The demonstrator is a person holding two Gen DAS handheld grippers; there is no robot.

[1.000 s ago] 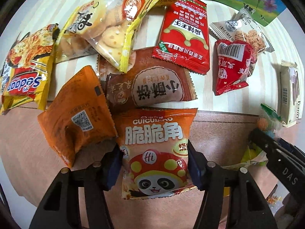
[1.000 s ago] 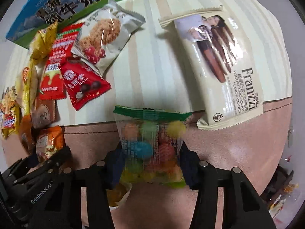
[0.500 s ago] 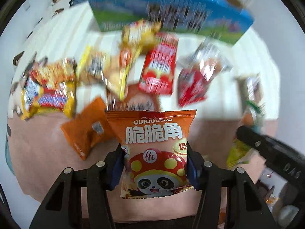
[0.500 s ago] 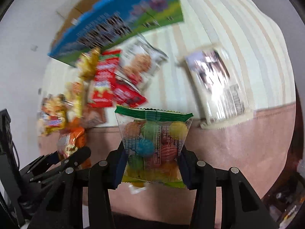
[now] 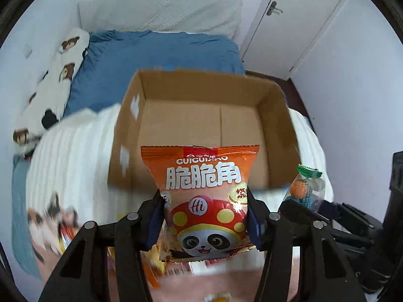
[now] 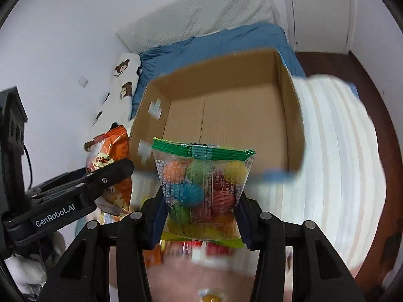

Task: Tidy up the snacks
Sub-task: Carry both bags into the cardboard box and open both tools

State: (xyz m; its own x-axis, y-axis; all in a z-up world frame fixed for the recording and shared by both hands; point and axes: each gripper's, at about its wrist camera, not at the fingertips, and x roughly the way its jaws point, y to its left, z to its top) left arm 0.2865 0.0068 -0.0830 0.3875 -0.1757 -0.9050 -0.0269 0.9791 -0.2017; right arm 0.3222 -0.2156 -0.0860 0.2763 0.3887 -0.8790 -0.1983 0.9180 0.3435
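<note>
Lifted off the bed, left gripper (image 5: 205, 216) clenching the panda crisps (image 5: 204, 198) and right gripper (image 6: 200, 212) grasping the candy bag (image 6: 202, 188) now face the empty cardboard box (image 5: 201, 85), ready for dropping.

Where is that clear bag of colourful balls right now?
The clear bag of colourful balls is clamped in the right gripper, held in front of the open cardboard box. The left wrist view shows it at the right, beside the orange panda snack bag.

Home bedroom: bed w/ blue sheet (image 5: 156, 58), bear-print pillow (image 5: 54, 80), closet door (image 5: 297, 20).
</note>
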